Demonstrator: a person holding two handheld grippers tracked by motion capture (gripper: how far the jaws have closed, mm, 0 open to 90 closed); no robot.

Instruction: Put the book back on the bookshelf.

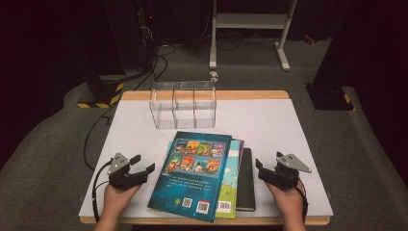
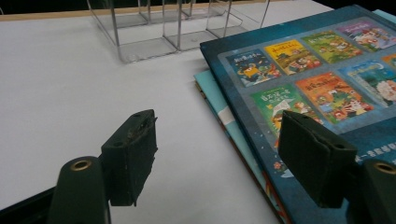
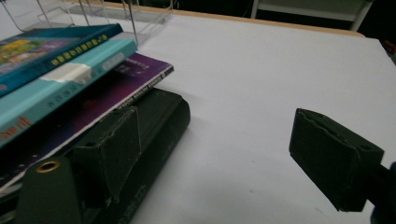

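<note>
A stack of books lies at the table's front middle. On top is a dark blue picture book (image 1: 192,173) (image 2: 303,70) (image 3: 46,44). Under it lie a light blue book (image 1: 230,180) (image 3: 56,88) and a purple one (image 3: 135,70). A black book (image 1: 246,180) (image 3: 159,121) is at the bottom, sticking out to the right. My left gripper (image 1: 144,162) (image 2: 219,128) stands open just left of the stack, one jaw over the blue book's edge. My right gripper (image 1: 267,161) (image 3: 217,123) stands open at the stack's right, one jaw over the black book.
A clear acrylic organizer (image 1: 183,103) (image 2: 154,28) with three compartments stands behind the books near the table's far edge. The white table top (image 1: 288,139) has bare room to both sides. Cables and a metal stand sit on the floor beyond.
</note>
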